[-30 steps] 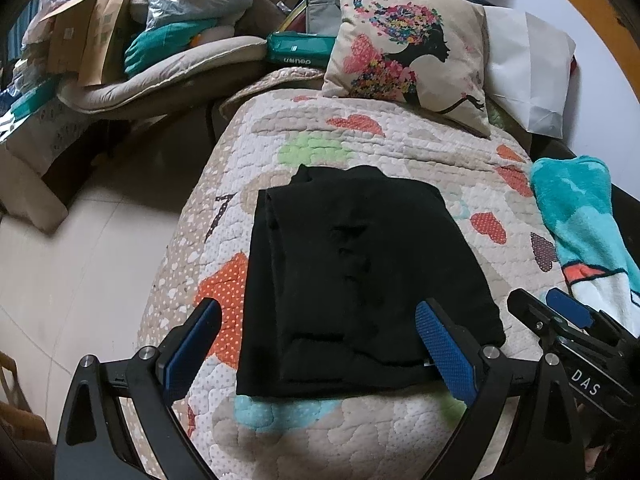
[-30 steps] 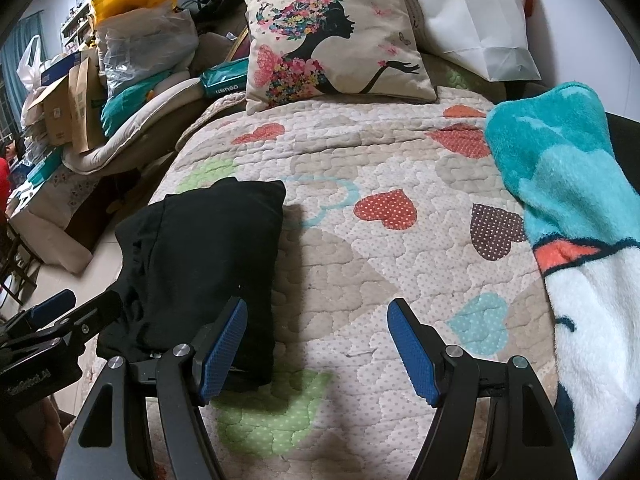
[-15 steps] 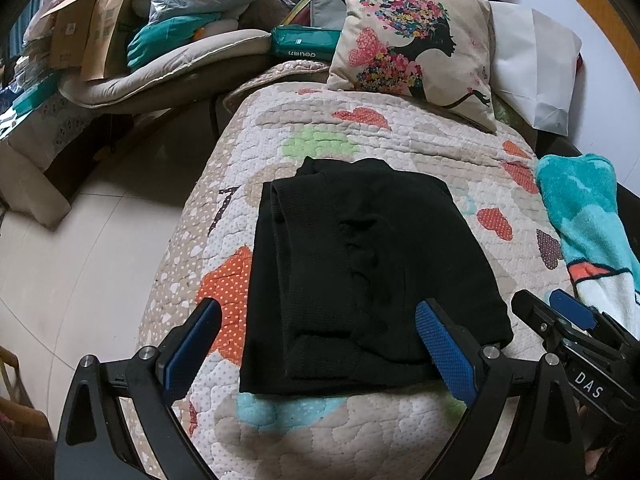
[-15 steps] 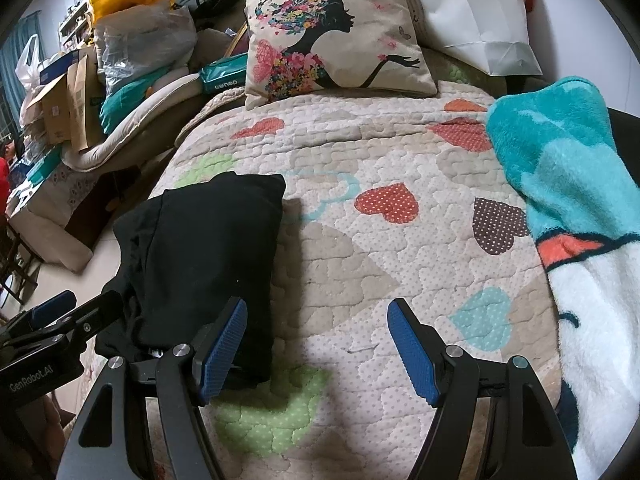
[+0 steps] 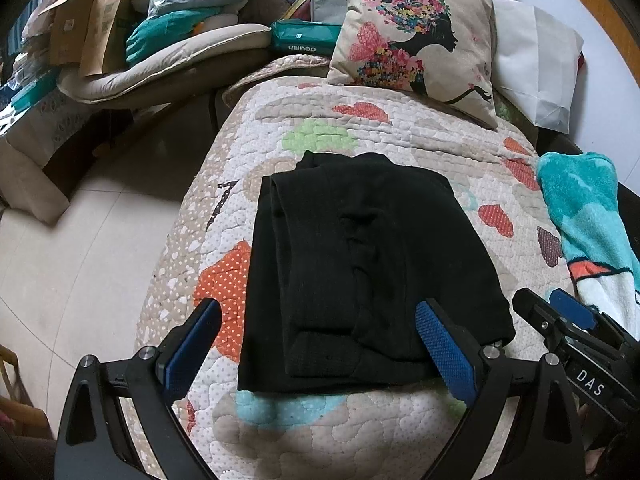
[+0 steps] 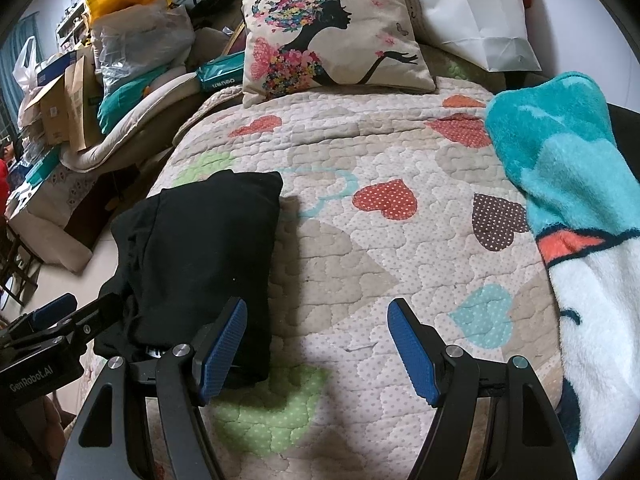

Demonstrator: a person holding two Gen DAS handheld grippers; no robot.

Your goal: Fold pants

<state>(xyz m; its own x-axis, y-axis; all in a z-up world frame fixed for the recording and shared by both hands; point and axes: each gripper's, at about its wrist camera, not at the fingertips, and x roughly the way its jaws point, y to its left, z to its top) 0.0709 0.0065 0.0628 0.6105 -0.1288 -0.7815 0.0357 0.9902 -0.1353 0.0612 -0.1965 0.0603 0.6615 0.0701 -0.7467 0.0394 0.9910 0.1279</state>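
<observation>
The black pants (image 5: 360,264) lie folded into a compact rectangle on the heart-patterned quilt (image 5: 400,128). They also show at the left of the right wrist view (image 6: 200,248). My left gripper (image 5: 320,344) is open and empty, held just above the near edge of the pants. My right gripper (image 6: 316,340) is open and empty over bare quilt, just right of the pants. The right gripper shows at the right edge of the left wrist view (image 5: 568,328). The left gripper shows at the left edge of the right wrist view (image 6: 52,320).
A printed cushion (image 5: 416,40) and a white bag (image 5: 536,68) stand at the head of the bed. A teal and white fleece blanket (image 6: 568,208) lies along the right side. Boxes, bags and padding (image 5: 140,32) are piled left; tiled floor (image 5: 80,240) is beside the bed.
Both grippers have drawn back and risen slightly from the pants, staying open. The folded pants have not moved.
</observation>
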